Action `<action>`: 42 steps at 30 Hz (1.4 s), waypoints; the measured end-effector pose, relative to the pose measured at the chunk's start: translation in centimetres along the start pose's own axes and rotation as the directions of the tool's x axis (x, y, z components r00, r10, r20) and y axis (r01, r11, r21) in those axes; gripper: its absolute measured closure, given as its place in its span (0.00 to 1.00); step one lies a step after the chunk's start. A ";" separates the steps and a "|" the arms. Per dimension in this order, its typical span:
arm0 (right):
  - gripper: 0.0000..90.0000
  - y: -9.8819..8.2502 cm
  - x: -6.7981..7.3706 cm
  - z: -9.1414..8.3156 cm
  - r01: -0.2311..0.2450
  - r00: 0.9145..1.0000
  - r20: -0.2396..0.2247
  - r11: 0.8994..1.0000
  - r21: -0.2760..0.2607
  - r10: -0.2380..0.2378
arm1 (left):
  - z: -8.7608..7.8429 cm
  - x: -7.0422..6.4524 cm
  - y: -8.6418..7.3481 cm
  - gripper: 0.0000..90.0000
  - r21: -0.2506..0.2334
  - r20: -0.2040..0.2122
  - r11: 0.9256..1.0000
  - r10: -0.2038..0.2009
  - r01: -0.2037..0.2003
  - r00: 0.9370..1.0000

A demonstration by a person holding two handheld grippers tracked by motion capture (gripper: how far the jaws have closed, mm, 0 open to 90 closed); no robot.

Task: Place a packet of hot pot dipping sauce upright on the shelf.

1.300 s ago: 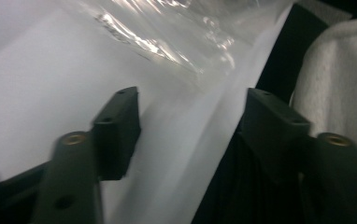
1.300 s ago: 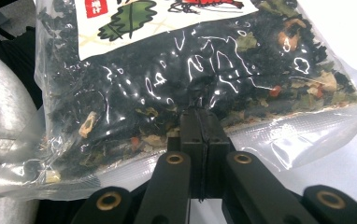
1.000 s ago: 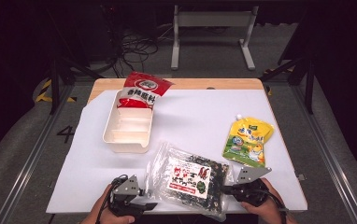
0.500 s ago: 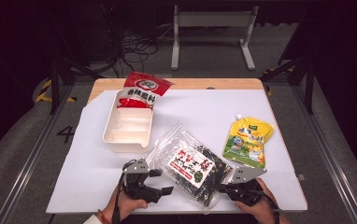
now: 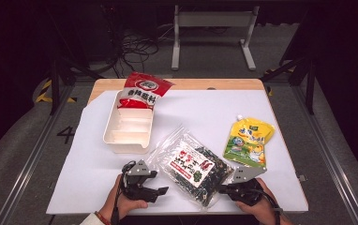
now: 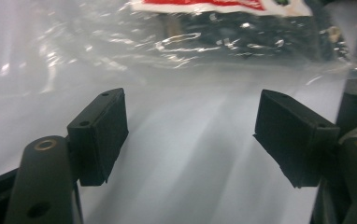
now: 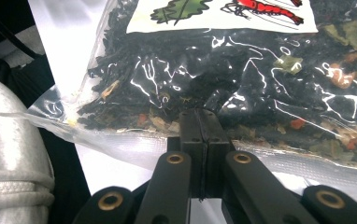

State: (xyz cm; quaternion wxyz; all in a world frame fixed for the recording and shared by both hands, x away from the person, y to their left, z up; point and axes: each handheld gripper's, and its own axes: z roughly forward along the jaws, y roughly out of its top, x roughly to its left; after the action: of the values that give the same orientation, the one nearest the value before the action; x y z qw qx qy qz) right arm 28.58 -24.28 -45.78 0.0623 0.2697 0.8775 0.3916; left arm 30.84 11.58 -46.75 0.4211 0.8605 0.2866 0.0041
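Seaweed bag [image 5: 193,165] lies near the worktop [image 5: 205,112] front edge: light, crinkly, slippery film, so grab the flat sealed seam, not the loose fill. Right hand-held gripper [image 7: 199,122] is clamped on that seam, which the right gripper view confirms. Left hand-held gripper [image 6: 190,128] jaws, just opened, stand wide with nothing between them.

My table [image 5: 205,110] is a wooden top under a white sheet [image 5: 74,187]. On it lie a white divided tray [image 5: 129,129] at the left, a red packet [image 5: 144,89] propped on the tray's far end, a yellow spouted pouch [image 5: 248,143] at the right, and a clear bag of dark dried bits [image 5: 191,166] near me.
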 end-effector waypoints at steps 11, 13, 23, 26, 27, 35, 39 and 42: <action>1.00 0.0 0.6 0.0 0.069 0.997 0.035 0.998 0.002 -0.069 | 2.7 0.3 2.3 0.21 -0.029 0.160 0.997 -0.072 0.077 0.985; 1.00 0.0 0.5 0.0 0.064 0.997 0.032 0.998 0.002 -0.064 | 3.1 0.8 2.8 0.21 -0.042 0.189 0.992 -0.105 0.115 0.976; 1.00 0.0 0.4 0.0 0.067 0.997 0.025 0.998 0.007 -0.067 | 3.6 1.9 5.0 0.47 -0.177 0.162 0.970 -0.141 0.169 0.977; 1.00 0.0 0.4 0.0 0.064 0.998 0.019 0.998 0.005 -0.064 | 3.1 2.0 5.3 0.60 -0.224 0.178 0.964 -0.100 0.140 0.979; 1.00 0.0 0.4 0.0 0.067 0.998 0.019 0.998 0.006 -0.068 | 2.8 1.9 5.4 0.65 -0.243 0.191 0.960 -0.090 0.136 0.977; 0.73 0.0 0.9 -0.6 0.089 0.995 -0.039 0.996 -0.020 -0.089 | 0.3 0.3 6.7 0.84 -0.345 0.243 0.938 0.065 0.023 0.968; 0.62 0.2 0.9 -1.5 0.087 0.996 -0.028 0.995 -0.052 -0.088 | -1.1 -0.2 7.1 0.88 -0.374 0.222 0.927 0.121 -0.030 0.967; 0.56 0.2 0.5 -1.9 0.062 0.998 -0.006 0.996 -0.069 -0.063 | -1.9 -0.4 7.2 0.88 -0.385 0.202 0.921 0.150 -0.062 0.968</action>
State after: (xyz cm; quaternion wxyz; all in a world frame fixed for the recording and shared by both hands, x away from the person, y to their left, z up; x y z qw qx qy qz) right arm 27.58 -25.15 -44.23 0.0802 0.2383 0.8718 0.4203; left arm 33.53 9.30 -40.17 0.6073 0.7729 0.1830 -0.0166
